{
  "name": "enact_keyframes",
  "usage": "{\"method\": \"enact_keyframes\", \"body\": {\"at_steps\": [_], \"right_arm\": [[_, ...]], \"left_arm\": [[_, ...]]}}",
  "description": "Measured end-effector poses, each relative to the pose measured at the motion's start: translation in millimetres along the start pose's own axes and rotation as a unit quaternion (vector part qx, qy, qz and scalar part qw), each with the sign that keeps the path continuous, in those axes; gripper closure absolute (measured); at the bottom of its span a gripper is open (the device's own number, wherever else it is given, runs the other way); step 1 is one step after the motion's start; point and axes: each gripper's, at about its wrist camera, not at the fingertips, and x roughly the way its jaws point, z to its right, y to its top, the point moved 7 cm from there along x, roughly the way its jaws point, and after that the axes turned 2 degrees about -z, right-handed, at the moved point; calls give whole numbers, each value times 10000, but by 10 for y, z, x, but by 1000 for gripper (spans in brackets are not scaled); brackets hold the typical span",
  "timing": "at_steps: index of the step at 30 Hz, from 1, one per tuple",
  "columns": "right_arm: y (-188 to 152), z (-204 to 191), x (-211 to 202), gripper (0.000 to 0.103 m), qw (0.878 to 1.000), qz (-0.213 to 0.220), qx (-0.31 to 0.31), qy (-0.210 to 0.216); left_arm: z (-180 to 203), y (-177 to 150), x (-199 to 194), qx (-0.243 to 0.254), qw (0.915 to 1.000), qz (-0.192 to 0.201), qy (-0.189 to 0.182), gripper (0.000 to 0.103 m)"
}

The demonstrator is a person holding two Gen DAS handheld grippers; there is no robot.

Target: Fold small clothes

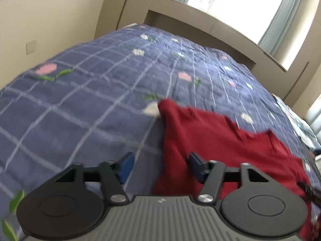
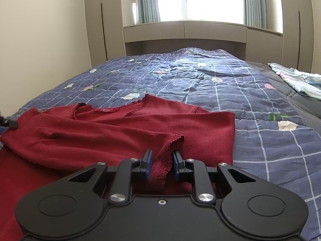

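We find the red top (image 2: 120, 128) lying on the quilted bed (image 2: 250, 104), towards its near edge and left of centre in the right wrist view, neckline turned to the far end. It is part folded: one sleeve is drawn across the body, its scalloped cuff (image 2: 172, 142) at the near edge.

The right hand-held gripper (image 2: 161, 163) pinches that cuff; cloth is bunched between the blue pads, which press on it from both sides.

The left hand-held gripper (image 1: 160, 165) stands spread, nothing between its pads. One pad is over the bare quilt, the other over the garment's left edge. The view is blurred, so we cannot tell whether it touches the cloth.

We judge the step in hand to be the sleeve fold. The next move calls for laying the cuff flat on the body before release, and for the left hand-held gripper to close on the left edge. A light patterned cloth (image 2: 297, 78) lies well apart, at the far right corner.
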Motion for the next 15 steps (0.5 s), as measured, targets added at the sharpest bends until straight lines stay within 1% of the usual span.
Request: {"method": "enact_keyframes", "body": {"at_steps": [1, 2, 4, 6, 7, 8, 9, 11, 13, 15], "right_arm": [[-2, 1, 3, 80, 10000, 1, -11, -8], [-3, 0, 3, 80, 10000, 1, -19, -14], [-4, -4, 3, 80, 10000, 0, -33, -22], [-7, -12, 7, 80, 10000, -3, -81, -53], [-9, -14, 8, 80, 9999, -3, -106, -68], [-11, -19, 9, 80, 9999, 2, -133, -84], [-14, -25, 9, 80, 9998, 8, -151, -95], [-19, -33, 10, 80, 9998, 11, -172, -115], [-20, -35, 9, 80, 9998, 19, -176, -118], [-22, -33, 9, 80, 9998, 29, -168, -117]], "left_arm": [[4, -46, -6, -31, 9999, -50, -111, 75], [7, -77, -18, -130, 9997, -56, -209, 80], [17, -110, -66, -256, 9996, 18, -136, 90], [26, -120, -88, -371, 9993, 49, 40, 91], [8, -129, -76, -512, 9987, 12, 77, 91], [-7, -131, -58, -565, 9984, -2, 77, 91], [-16, -143, -56, -541, 9985, 12, 87, 88], [-5, -154, -75, -435, 9990, 22, 89, 77], [-13, -169, -159, -376, 9989, 124, 250, 53], [-21, -210, -227, -281, 9989, 167, 335, 52]]}}
